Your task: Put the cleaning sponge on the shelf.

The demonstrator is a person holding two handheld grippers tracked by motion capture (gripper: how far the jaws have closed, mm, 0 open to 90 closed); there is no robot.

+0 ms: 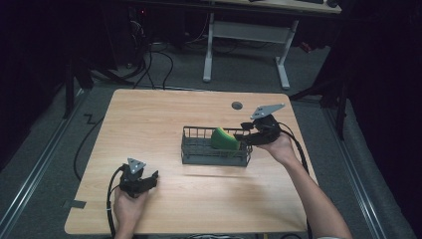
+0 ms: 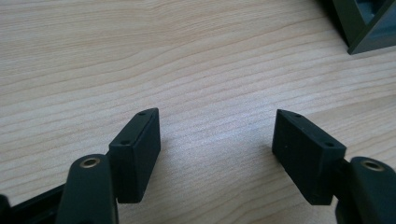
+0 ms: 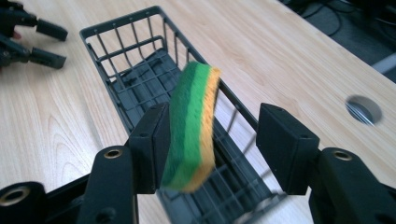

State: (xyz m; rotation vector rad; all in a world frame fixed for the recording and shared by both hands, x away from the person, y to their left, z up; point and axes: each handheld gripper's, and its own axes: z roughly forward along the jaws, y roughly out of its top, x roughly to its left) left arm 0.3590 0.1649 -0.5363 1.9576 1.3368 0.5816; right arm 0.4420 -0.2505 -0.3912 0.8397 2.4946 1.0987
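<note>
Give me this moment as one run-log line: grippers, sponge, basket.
left gripper: open, low over table | right gripper: open astride sponge | sponge: on edge over basket, one pad gapped | basket: mid-table

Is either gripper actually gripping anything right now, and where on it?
Nothing is clamped. The right gripper stands open around the sponge over the basket; one pad is beside its green face, the other clear. The left gripper is open over bare table.

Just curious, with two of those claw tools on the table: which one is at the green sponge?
The right gripper, over the wire basket: the sponge stands between its open jaws. The left gripper is open over bare table.
</note>
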